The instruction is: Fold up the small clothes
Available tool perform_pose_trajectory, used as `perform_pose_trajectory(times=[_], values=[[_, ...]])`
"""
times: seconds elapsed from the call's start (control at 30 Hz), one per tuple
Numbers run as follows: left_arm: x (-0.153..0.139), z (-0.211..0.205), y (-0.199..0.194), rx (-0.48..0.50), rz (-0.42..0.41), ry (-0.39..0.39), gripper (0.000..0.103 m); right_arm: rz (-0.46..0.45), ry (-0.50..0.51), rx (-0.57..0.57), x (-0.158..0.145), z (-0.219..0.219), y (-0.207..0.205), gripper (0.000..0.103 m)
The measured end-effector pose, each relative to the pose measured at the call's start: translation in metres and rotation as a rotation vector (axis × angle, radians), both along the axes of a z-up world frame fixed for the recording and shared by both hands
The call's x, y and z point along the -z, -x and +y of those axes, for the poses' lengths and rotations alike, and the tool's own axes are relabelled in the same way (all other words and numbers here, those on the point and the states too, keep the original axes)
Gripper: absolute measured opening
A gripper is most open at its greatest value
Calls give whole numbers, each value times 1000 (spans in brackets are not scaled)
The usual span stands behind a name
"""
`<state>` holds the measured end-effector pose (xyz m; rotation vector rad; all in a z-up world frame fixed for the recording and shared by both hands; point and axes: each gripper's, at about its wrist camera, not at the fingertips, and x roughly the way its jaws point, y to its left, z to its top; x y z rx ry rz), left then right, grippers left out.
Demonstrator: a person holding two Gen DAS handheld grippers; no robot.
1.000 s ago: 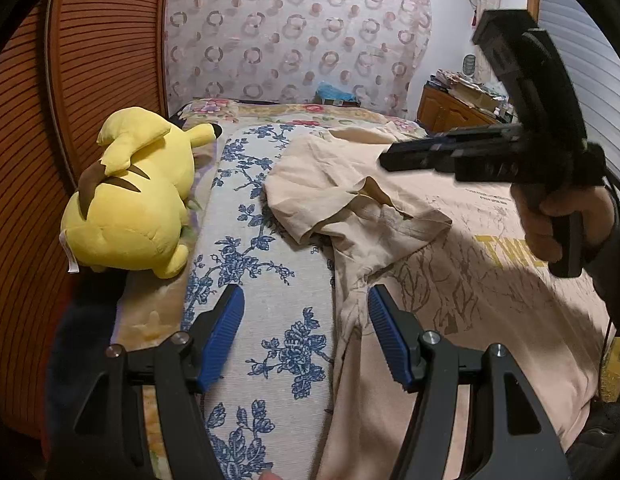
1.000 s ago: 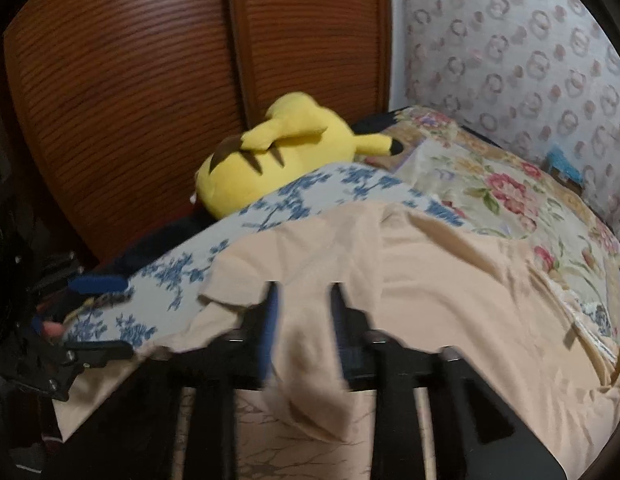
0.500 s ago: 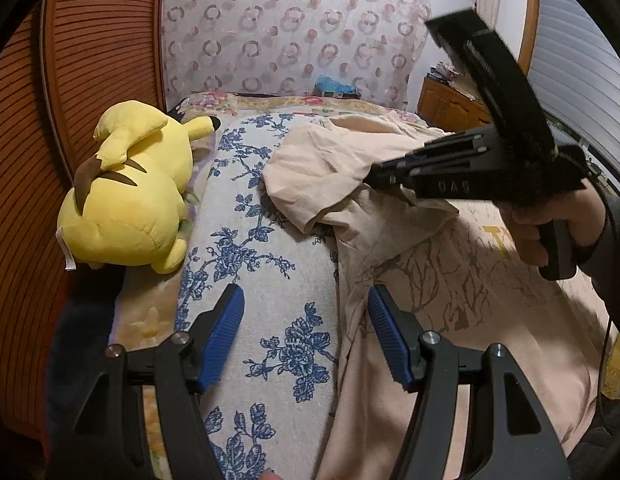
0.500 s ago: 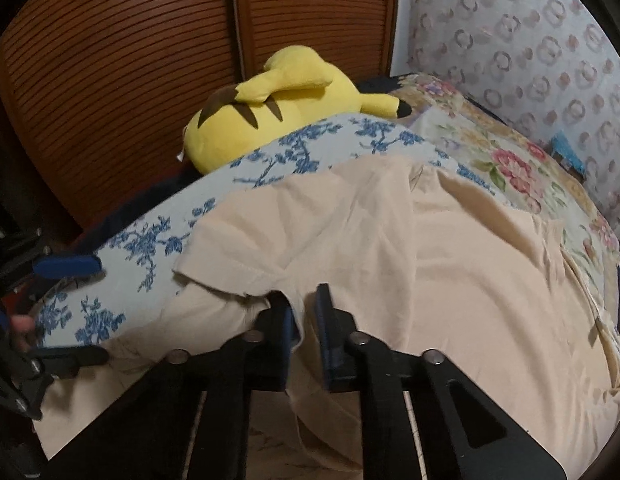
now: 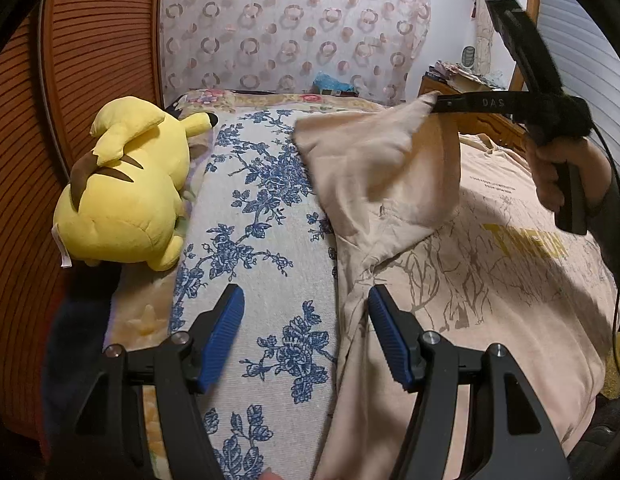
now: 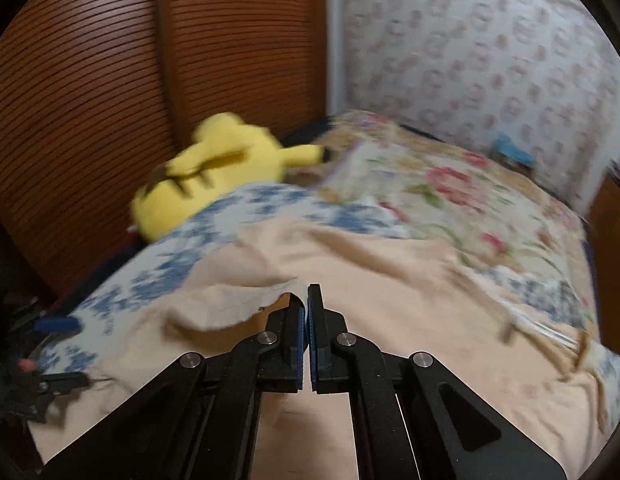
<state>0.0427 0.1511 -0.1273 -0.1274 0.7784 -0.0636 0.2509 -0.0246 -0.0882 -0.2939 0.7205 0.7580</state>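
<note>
A beige T-shirt with a tree print and yellow lettering lies spread on the bed. My right gripper is shut on the shirt's sleeve and holds it lifted above the shirt body. In the right wrist view the blue pads are pressed together on the sleeve edge. My left gripper is open and empty, low over the shirt's left side edge and the blue-flowered sheet.
A yellow plush toy lies at the left by the brown slatted wardrobe. A floral quilt covers the far bed. A patterned curtain and a wooden cabinet stand behind.
My right gripper closed on the sleeve and lifted it up and to the right. The left gripper stayed open in place.
</note>
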Motion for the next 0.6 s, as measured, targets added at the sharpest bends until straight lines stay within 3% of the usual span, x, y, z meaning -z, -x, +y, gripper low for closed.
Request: perform_pose_trajectory(times=[0.1, 0.13, 0.2, 0.27, 0.6], values=[[1, 0, -1, 11, 5, -1, 64, 0, 53, 90, 4, -18, -17, 4], [2, 0, -1, 14, 5, -3, 64, 12, 81, 112, 9, -22, -21, 10], [2, -1, -1, 15, 7, -2, 64, 8, 117, 138, 15, -28, -23, 34], [2, 0, -1, 15, 9, 4, 64, 9, 144, 141, 21, -33, -20, 43], [3, 0, -1, 7, 11, 5, 64, 52, 95, -14, 29, -46, 35, 43]])
